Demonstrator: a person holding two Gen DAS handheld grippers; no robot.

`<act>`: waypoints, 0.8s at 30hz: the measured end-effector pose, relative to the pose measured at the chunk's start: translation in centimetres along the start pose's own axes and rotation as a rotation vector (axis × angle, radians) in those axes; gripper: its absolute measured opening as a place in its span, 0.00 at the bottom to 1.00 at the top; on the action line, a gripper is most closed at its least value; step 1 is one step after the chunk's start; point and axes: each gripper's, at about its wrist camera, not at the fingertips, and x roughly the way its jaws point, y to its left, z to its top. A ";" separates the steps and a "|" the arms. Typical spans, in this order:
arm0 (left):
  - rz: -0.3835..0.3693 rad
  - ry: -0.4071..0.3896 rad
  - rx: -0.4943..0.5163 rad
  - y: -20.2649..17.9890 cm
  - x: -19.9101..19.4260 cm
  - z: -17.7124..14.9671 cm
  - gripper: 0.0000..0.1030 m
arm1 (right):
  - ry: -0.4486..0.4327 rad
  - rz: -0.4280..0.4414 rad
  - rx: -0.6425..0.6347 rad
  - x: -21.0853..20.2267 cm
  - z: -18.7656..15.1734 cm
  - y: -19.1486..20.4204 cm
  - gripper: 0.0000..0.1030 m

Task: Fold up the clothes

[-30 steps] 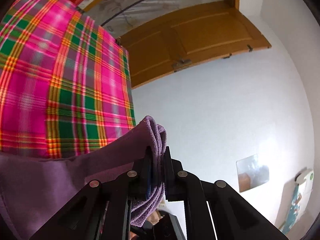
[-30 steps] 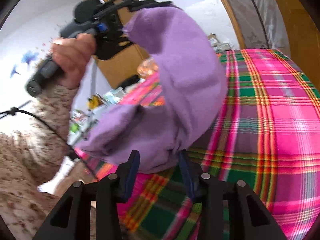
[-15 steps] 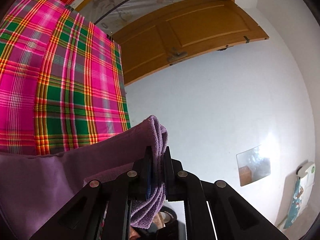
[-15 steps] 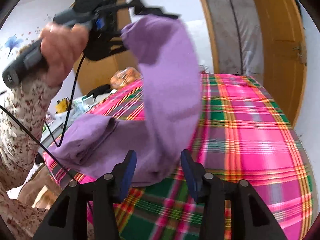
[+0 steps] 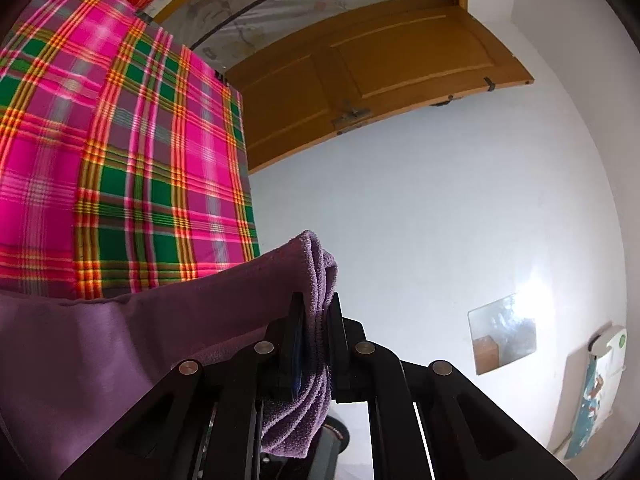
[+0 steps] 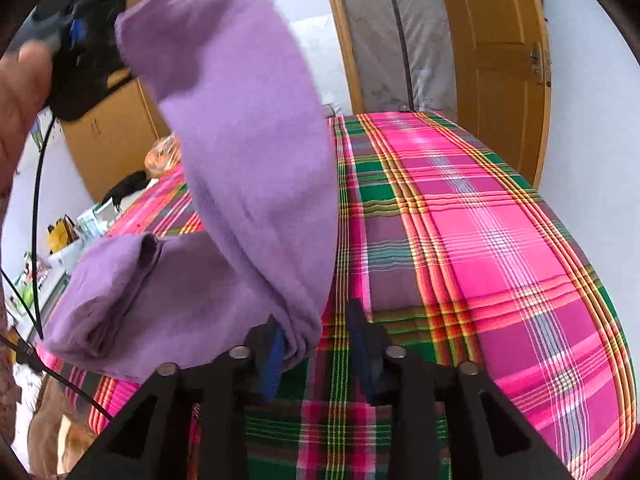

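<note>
At the upper left of the right wrist view, the left gripper [image 6: 86, 46] is held aloft in a hand [image 6: 18, 92], its jaws clamped on a bunched corner of the purple garment [image 6: 240, 152]; the left wrist view shows the same nip from close in, with several layers of cloth [image 5: 316, 320] squeezed between the fingers [image 5: 294, 340]. From there the garment sweeps down through the middle of the frame, its lower part heaped at the lower left on the plaid bedspread [image 6: 480, 240]. At the bottom centre, the right gripper [image 6: 316, 356] stands with jaws apart, a hanging edge just brushing its left finger but not pinched. The risk, as I judge it, is that this gripper closes on too few layers or misses the edge, so the fold goes crooked; a single raised corner may also slip free. No container holds anything I can make out; the clutter at the far left is too small to tell.
</note>
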 end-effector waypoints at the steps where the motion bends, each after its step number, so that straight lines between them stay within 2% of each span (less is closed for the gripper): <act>1: 0.001 -0.005 -0.006 0.3 -0.3 -0.1 0.09 | -0.009 -0.005 0.003 -0.3 0.0 -0.2 0.21; 4: 0.001 -0.033 -0.036 1.8 -1.8 -0.6 0.09 | -0.029 -0.008 0.008 -0.7 -0.2 -0.8 0.13; 6: 0.002 -0.056 -0.064 2.9 -2.7 -1.1 0.09 | -0.021 -0.002 0.016 -0.5 -0.4 -1.4 0.11; 15: 0.026 -0.127 -0.212 9.8 -5.9 -4.4 0.09 | 0.019 0.004 0.018 0.2 -0.9 -2.1 0.10; 24: 0.087 -0.140 -0.360 15.6 -6.7 -6.9 0.09 | 0.028 -0.013 -0.064 0.2 -1.1 -2.0 0.10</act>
